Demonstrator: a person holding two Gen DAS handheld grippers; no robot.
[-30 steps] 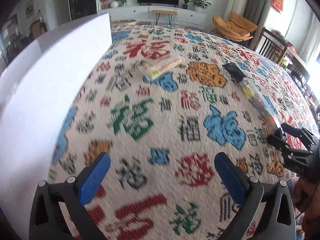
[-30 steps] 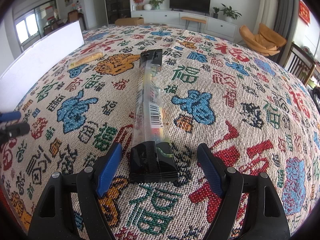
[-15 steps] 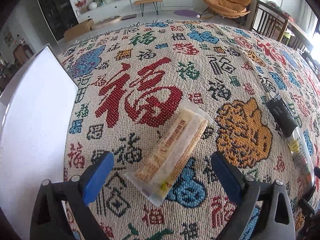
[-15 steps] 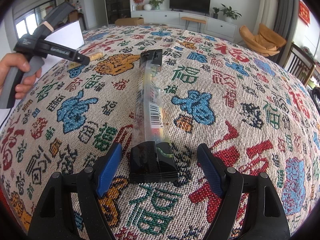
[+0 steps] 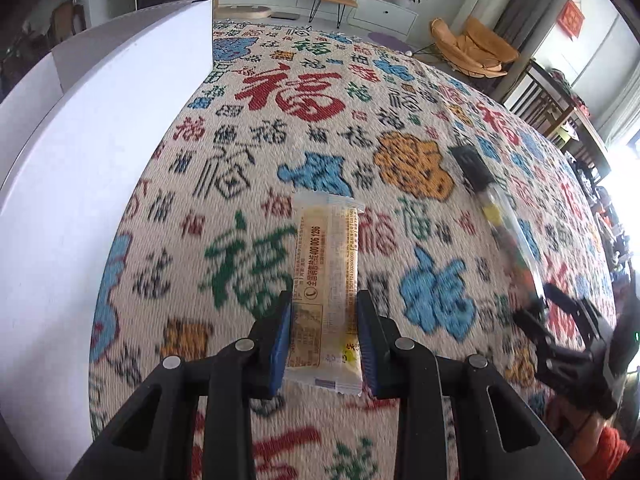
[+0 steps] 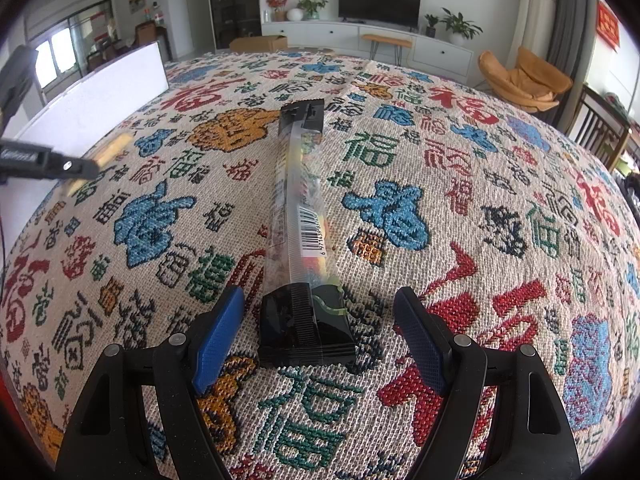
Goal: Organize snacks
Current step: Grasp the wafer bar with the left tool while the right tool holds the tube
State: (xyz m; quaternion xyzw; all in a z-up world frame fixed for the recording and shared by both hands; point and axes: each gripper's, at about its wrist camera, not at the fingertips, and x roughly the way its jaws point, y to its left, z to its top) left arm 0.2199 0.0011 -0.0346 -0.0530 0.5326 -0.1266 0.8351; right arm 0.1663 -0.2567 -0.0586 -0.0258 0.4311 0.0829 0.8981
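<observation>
Closing the left claw [image 5: 324, 332] around the near end of a yellow wafer packet [image 5: 325, 280], blue pads [image 5: 280, 340] sitting right at the packet's two long edges, too close to tell whether pressing yet. Lying flat on the patterned cloth [image 5: 420, 128], running straight away from the claw, with a white box [image 5: 80, 152] standing well off to its left. Looking light and thin: a crinkly film wrapper over what is probably a brittle biscuit, so likely snapping or crumbling under a hard squeeze. Taking it across the width near one end seems workable, though gripping nearer the middle would probably be steadier, with less droop at the far end once lifted. Expecting the sealed flaps at each end to be slippery and floppy, so better avoided as a hold.

Hanging wide open with the right claw [image 6: 320, 336], pads either side of the black end of a long clear candy tube [image 6: 298, 208] but not touching it. Resting lengthwise on the cloth, pointing away. Judging it light but long and somewhat bendy, glossy film likely sliding between pads; the stiffer black end cap [image 6: 304, 328] looks the firmer place to pinch, though swinging from that end seems a risk.
</observation>
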